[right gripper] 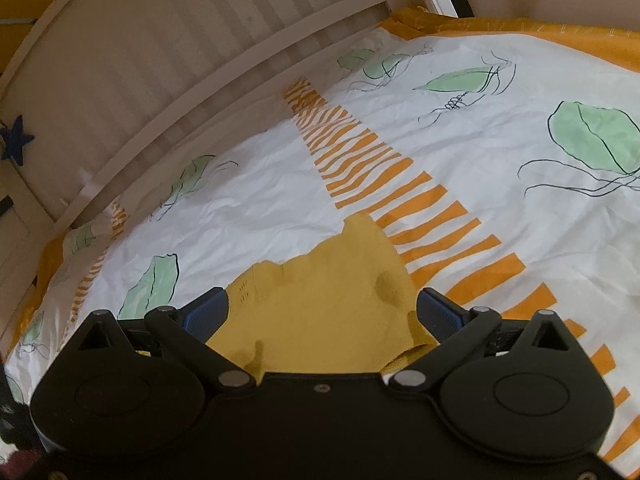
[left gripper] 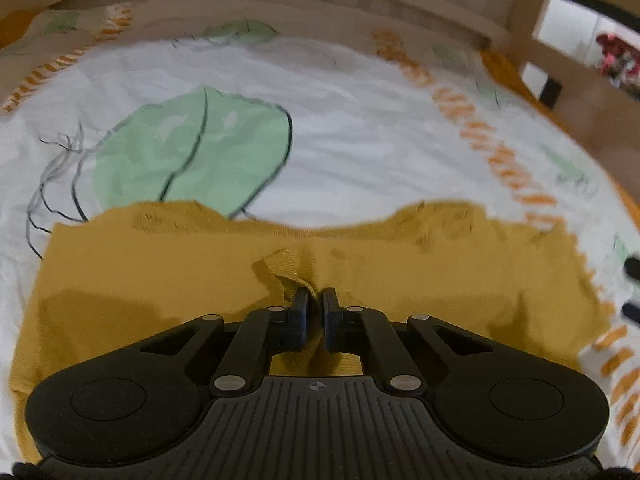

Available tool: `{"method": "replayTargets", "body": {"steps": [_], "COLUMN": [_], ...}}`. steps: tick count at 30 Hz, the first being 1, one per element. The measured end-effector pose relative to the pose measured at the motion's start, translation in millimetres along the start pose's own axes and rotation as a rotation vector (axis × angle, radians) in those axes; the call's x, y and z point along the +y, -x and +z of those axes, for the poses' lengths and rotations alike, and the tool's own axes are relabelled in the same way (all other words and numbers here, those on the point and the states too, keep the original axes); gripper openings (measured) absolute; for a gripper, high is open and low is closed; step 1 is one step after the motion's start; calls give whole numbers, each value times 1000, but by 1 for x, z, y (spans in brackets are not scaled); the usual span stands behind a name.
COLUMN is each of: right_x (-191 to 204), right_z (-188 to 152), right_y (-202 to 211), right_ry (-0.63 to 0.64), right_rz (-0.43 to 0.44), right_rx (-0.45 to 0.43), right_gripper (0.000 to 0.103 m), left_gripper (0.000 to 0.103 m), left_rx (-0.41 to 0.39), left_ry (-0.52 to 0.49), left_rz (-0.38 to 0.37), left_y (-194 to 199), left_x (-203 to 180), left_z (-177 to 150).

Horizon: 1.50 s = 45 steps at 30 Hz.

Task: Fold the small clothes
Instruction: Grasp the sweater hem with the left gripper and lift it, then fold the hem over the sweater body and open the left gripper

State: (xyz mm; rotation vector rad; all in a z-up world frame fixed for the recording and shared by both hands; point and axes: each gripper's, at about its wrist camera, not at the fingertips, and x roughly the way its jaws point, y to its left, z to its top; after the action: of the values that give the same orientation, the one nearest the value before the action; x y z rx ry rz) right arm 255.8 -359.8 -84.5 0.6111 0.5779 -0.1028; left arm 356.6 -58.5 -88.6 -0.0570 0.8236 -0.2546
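Note:
A small mustard-yellow knit garment point(left gripper: 160, 272) lies spread on the white printed bedsheet point(left gripper: 360, 140). My left gripper point(left gripper: 316, 300) is shut on a pinched fold of the garment near its middle. In the right wrist view the same garment point(right gripper: 328, 304) lies between the wide-open blue fingers of my right gripper point(right gripper: 324, 312), which sits over one end of it and grips nothing. The right gripper's dark fingertips point(left gripper: 632, 268) show at the right edge of the left wrist view.
The bed has a beige slatted rail point(right gripper: 168, 64) along its far side and an orange border point(right gripper: 520, 28). The sheet carries green leaf prints point(left gripper: 192, 148) and an orange striped band point(right gripper: 400, 200). A wooden frame point(left gripper: 560, 60) stands at the far right.

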Motion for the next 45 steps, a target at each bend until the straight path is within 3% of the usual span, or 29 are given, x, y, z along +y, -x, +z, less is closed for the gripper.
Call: {"method": "replayTargets", "body": {"steps": [10,13,21,28,33,37,40,45], "right_x": [-3,-2,2,4,6,7,8,9], "right_z": [-1,-2,-6,-9,-12,-13,-15,-16], "right_y": [-4,-6,-9,-12,-15,-17,-18,-19], "right_ry": [-2,5,27,41,53,60,65,72], "right_rz": [-8,-13,-10,-17,-23,-25,-26,-29], "right_rx": [40,52,77,97,116,127,132,137], "right_gripper": [101,101,101,101,101,101,101,101], "left_gripper": [7,7,7,7,8,9,25,27], "left_rx": [-213,-229,-184,-86,-4,26,23,11], "left_ry": [-38,-38,48,124,123,100,102,51], "left_rz": [-16,9,129,194,220,298,327,412], "left_y": [77,87,79,56,35,25,25,28], "left_x": [-2,9,60,98,113,121,129,134], "left_z": [38,45,34,12,-5,-17,-23,-24]}}
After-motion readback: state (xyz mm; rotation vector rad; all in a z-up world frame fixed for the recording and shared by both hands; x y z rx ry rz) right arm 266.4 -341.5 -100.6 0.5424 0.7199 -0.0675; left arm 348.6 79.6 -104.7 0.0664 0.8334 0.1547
